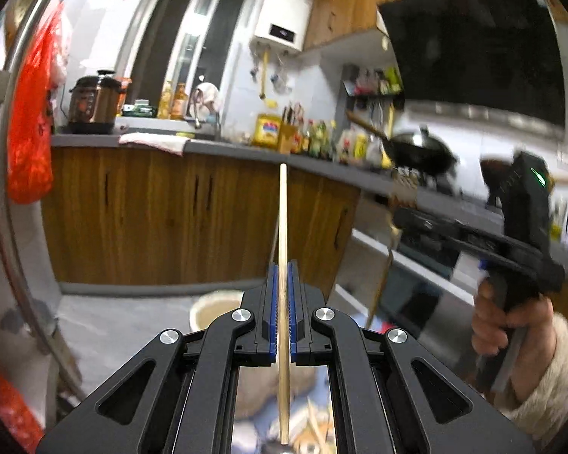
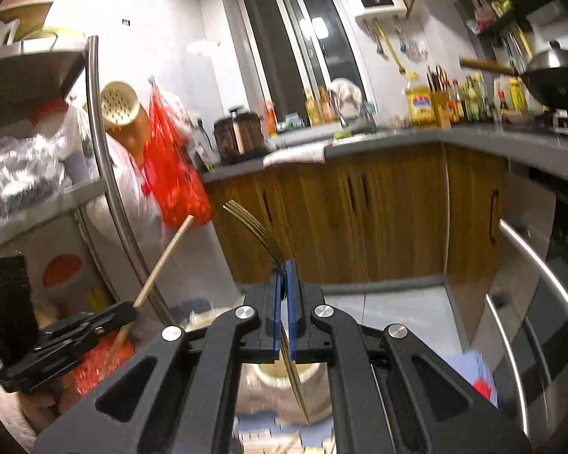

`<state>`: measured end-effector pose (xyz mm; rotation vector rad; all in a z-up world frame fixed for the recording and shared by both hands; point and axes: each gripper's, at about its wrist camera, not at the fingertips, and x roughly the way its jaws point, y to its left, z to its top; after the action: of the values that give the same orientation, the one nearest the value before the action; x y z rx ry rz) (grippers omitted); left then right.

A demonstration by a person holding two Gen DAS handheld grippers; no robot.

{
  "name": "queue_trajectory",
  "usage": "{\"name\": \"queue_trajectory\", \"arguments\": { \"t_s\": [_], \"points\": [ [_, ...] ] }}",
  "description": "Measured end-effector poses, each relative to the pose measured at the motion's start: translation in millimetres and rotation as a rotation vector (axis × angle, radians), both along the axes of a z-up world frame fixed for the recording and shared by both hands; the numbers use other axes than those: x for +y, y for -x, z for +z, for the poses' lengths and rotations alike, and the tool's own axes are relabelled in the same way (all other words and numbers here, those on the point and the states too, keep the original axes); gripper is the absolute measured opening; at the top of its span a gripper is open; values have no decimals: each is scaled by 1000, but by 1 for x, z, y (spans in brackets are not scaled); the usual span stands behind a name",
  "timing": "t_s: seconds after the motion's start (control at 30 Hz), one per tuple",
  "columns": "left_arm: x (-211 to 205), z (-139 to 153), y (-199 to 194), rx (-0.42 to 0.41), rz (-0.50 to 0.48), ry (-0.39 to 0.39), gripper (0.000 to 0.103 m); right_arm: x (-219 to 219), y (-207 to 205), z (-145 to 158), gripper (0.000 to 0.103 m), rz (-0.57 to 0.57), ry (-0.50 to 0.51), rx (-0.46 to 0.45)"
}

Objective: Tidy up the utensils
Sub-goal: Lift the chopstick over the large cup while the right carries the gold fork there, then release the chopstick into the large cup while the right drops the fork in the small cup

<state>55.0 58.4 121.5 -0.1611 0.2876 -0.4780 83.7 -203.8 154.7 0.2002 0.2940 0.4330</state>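
Your left claw (image 1: 283,295) clamps a chopstick (image 1: 283,227) at frame centre, your right claw (image 2: 283,295) a fork (image 2: 253,227), probably so you sort each separately.

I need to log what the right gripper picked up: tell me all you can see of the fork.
The fork looks like thin gold-coloured metal, its tines curving up to the left. The right gripper is shut on its neck between blue pads, and its handle runs down behind them. It is held clear in the air; the left wrist view shows it only as a blur.
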Motion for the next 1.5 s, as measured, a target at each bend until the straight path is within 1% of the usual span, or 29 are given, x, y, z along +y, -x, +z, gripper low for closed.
{"name": "queue_trajectory", "arguments": {
  "t_s": [0.03, 0.07, 0.17, 0.3, 0.4, 0.5, 0.57, 0.73, 0.83, 1.1, 1.27, 1.5],
  "points": [
    [4, 2, -12, 3, -12, 45, 5, 1, -3, 5, 3, 1, -8, -10],
    [6, 3, -22, 5, -15, 72, 5, 2, -7, 10, 3, 2, -20, -24],
    [5, 3, -45, -9, -11, 102, 5, 8, -16, 13, 3, 2, -27, -49],
    [2, -8, -70, -7, 1, 132, 5, 14, -27, 7, 3, 6, -47, -67],
    [-4, -19, -82, -13, 27, 119, 5, 18, -36, -2, 3, 18, -65, -65],
    [-7, -30, -87, -29, 57, 102, 5, 20, -42, -16, 3, 11, -60, -62],
    [-6, -37, -92, -32, 75, 98, 5, 19, -50, -24, 3, 11, -65, -39],
    [-9, -54, -99, -37, 108, 59, 5, 15, -65, -44, 3, 21, -85, 24],
    [-13, -63, -101, -37, 121, 15, 5, 18, -71, -53, 3, 33, -75, 60],
    [-16, -79, -92, -16, 95, -57, 5, 23, -81, -71, 3, 46, -50, 153],
    [-9, -80, -86, -3, 82, -50, 5, 23, -84, -76, 3, 44, -53, 180],
    [-5, -84, -82, 30, 46, -45, 5, 26, -82, -77, 3, 47, -41, 177]
  ]
}}
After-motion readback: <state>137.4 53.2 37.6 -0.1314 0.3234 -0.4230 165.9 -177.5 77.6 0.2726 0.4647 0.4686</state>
